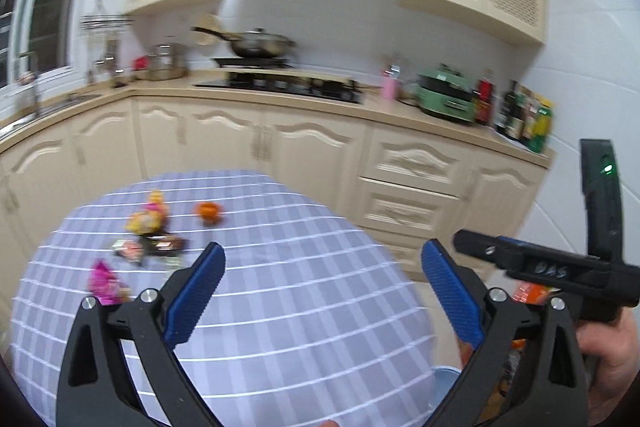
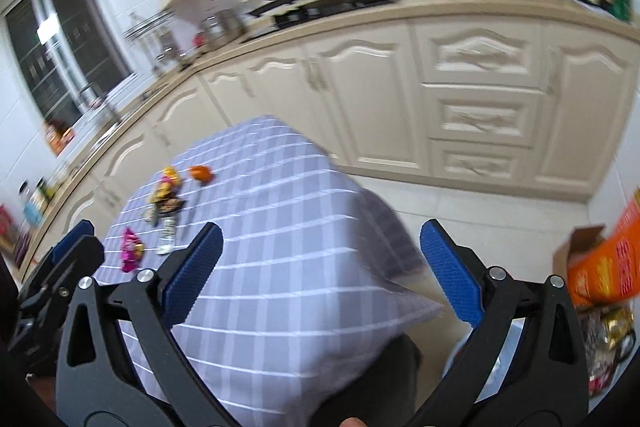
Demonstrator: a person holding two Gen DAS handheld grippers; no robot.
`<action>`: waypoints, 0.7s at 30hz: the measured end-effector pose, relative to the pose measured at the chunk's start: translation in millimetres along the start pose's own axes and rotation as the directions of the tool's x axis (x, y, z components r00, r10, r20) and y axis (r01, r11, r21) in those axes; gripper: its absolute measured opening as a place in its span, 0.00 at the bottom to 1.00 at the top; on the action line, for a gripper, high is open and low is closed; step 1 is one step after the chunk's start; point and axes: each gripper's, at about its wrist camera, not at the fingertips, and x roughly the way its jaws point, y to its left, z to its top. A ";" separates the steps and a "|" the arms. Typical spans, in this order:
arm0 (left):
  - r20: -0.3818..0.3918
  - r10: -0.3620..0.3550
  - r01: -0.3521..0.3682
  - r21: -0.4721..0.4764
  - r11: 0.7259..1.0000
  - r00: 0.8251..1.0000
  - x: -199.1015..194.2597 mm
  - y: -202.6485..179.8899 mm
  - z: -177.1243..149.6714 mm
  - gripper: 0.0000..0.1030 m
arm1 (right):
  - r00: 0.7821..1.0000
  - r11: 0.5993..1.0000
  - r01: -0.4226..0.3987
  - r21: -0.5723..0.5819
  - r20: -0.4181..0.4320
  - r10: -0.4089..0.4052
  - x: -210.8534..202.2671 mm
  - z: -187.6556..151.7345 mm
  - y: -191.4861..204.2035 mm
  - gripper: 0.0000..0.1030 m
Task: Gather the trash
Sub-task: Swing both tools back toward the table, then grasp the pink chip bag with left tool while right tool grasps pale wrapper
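Both the left gripper (image 1: 322,261) and right gripper (image 2: 320,241) hang wide open and empty above the lilac checked tablecloth (image 1: 280,307), while light, crinkly foil wrappers (image 1: 150,247) near its far-left edge want pinching by a crumpled fold.

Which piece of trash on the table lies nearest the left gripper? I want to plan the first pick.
The crumpled magenta wrapper: it lies alone at the cloth's near left, closer than the dark wrapper pile and the orange peel behind.
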 end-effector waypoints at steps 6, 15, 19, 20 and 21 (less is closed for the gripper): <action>0.010 0.130 -0.129 -0.085 0.988 0.991 -15.3 63.5 -1.8 0.94 | 0.998 0.993 -0.069 -0.092 -0.017 0.068 22.5 10.0 57.9 0.94; -0.080 0.287 -0.297 -0.176 0.939 0.955 -7.7 145.5 -27.8 0.94 | 0.986 0.975 -0.146 -0.165 -0.102 0.130 75.3 2.0 121.8 0.94; -0.170 0.320 -0.350 -0.188 0.918 0.932 14.3 175.1 -39.0 0.94 | 0.978 0.967 -0.175 -0.185 -0.146 0.149 98.4 -5.2 141.1 0.94; -0.181 0.325 -0.357 -0.187 0.915 0.928 19.3 177.8 -40.4 0.94 | 0.977 0.965 -0.179 -0.190 -0.152 0.151 101.6 -5.8 142.5 0.94; -0.202 0.329 -0.366 -0.187 0.912 0.923 27.0 182.1 -41.5 0.94 | 0.975 0.963 -0.183 -0.196 -0.160 0.153 106.5 -6.9 145.5 0.94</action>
